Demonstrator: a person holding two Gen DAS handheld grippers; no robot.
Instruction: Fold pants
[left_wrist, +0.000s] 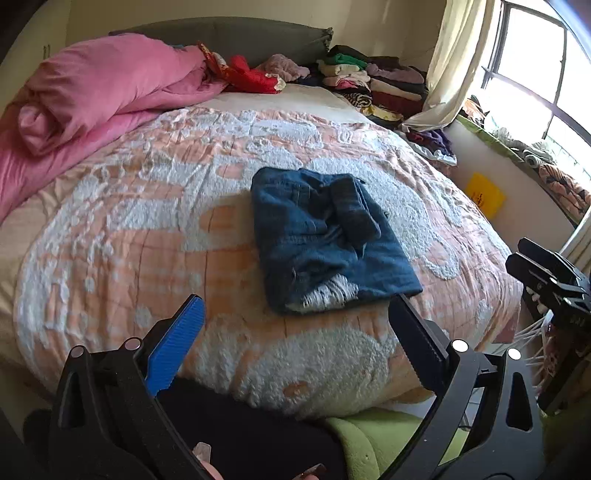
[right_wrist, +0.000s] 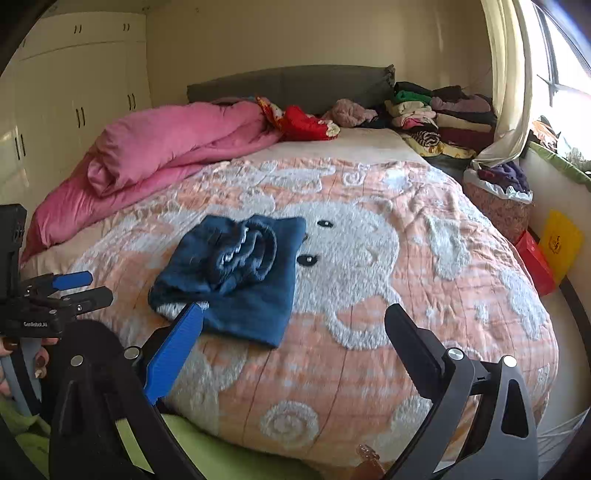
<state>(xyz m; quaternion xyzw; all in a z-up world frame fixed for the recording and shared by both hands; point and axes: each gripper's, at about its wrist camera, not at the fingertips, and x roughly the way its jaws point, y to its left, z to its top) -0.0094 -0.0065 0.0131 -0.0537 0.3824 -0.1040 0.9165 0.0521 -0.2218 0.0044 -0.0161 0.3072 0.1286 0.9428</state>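
Dark blue pants (left_wrist: 328, 236) lie on a peach-and-white bear-patterned bedspread (left_wrist: 184, 229), beside a pink duvet (left_wrist: 99, 85).

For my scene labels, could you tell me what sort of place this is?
Most likely a home bedroom: a bed with a pink duvet, stacked clothes near its headboard, and a built-in wardrobe.

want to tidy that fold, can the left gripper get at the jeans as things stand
Probably yes. The left gripper is open and empty, pointed at the folded jeans on the bedspread, with nothing lying between them. The right gripper stands off to the side.
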